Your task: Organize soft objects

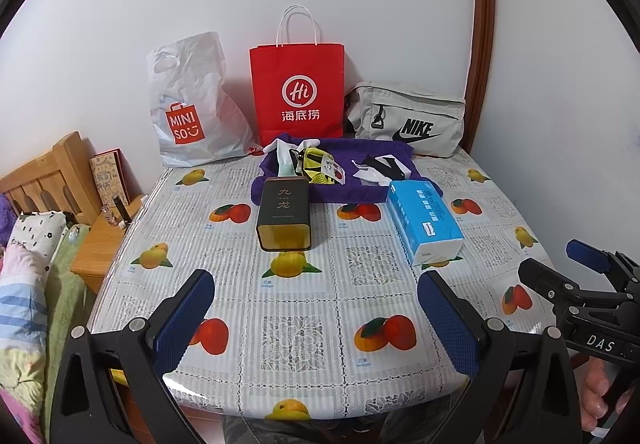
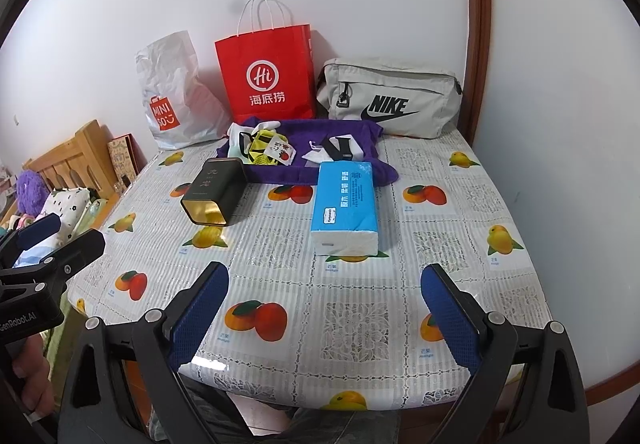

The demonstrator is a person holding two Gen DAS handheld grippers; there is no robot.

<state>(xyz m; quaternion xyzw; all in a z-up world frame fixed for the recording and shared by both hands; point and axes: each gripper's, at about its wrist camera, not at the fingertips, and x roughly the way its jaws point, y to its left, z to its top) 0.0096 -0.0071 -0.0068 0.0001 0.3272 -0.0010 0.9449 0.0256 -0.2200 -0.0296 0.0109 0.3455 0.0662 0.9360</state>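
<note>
Purple towel lay at the far middle of the fruit-print table, small cloth items on it, before the red Haidilao bag. Left gripper and right gripper gaped wide, holding nothing.

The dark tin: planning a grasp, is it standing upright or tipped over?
Tipped over: the dark tin lies on its side, its gold end facing the camera.

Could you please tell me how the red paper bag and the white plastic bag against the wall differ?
The red paper bag stands upright and crisp with white cord handles; the white plastic bag slumps, crumpled, with a cut-out handle. The red one bears a white logo, the white one an orange logo. Both lean against the wall.
</note>
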